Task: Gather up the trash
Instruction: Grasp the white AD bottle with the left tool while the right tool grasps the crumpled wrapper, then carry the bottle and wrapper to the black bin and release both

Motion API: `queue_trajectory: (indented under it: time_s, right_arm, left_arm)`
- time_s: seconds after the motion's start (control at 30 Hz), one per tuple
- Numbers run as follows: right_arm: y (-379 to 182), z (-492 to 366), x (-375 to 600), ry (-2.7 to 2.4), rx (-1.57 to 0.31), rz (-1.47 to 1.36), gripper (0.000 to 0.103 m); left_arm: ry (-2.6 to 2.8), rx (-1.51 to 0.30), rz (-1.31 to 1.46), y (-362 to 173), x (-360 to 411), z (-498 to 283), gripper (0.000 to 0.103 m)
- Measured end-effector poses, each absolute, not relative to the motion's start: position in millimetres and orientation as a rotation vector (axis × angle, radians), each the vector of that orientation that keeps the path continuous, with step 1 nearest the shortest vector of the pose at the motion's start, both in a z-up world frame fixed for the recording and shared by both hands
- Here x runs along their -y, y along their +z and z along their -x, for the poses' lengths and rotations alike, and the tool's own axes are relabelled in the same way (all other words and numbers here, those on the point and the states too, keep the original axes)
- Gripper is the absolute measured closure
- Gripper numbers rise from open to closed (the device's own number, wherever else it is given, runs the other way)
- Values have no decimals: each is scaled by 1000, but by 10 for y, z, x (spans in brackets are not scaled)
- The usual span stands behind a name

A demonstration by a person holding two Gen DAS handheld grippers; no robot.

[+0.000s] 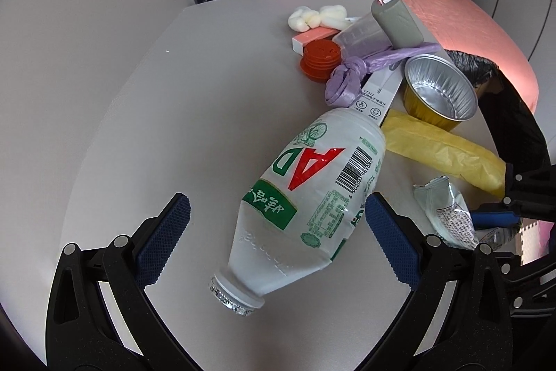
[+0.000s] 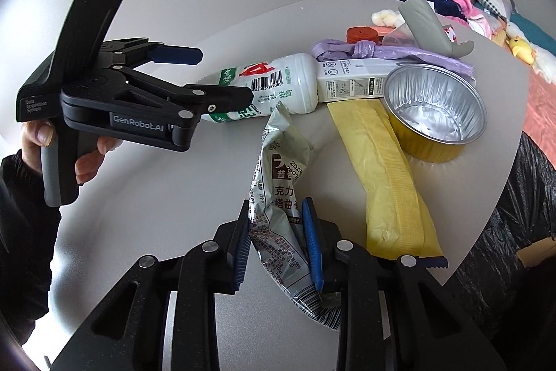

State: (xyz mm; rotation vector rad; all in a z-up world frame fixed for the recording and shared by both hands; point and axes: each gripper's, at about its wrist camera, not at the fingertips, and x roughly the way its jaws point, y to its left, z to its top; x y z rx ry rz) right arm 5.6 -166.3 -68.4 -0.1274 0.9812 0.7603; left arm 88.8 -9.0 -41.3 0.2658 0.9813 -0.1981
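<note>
A white plastic AD bottle (image 1: 305, 197) lies on its side on the grey table (image 1: 173, 110), neck toward me. My left gripper (image 1: 278, 218) is open, its blue pads on either side of the bottle without touching. It shows in the right wrist view (image 2: 222, 75) with the bottle (image 2: 278, 82) between its fingers. My right gripper (image 2: 278, 242) is shut on a silver snack wrapper (image 2: 281, 190), which also shows in the left wrist view (image 1: 448, 214). A yellow packet (image 2: 389, 176) and a foil cup (image 2: 434, 106) lie beside it.
More trash is piled at the table's far right: a purple bag (image 1: 351, 72), a red lid (image 1: 319, 56), a clear cup (image 1: 361, 33), a grey tube (image 1: 396, 19), a white box (image 1: 378, 89). A black bin bag (image 2: 521, 214) hangs past the right edge. A bed (image 1: 469, 23) lies behind.
</note>
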Motion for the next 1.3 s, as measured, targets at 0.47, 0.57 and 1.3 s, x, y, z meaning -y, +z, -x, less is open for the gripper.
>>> queue_trajectory:
  time_s: [0.47,0.57,1.3]
  right_arm:
    - [-688,-13,1675,761,-962,127,73]
    - [-683,-16,1678,762,-968,117,73]
    - [-194,-32,2161,748,-817,-25,74]
  left_arm:
    - [-228,-1060,-260,-671,57,-1106,6]
    - [-188,-1035,-256,-660,38,-1084,10]
    - [-220,-905,45,-203,39,-847,33]
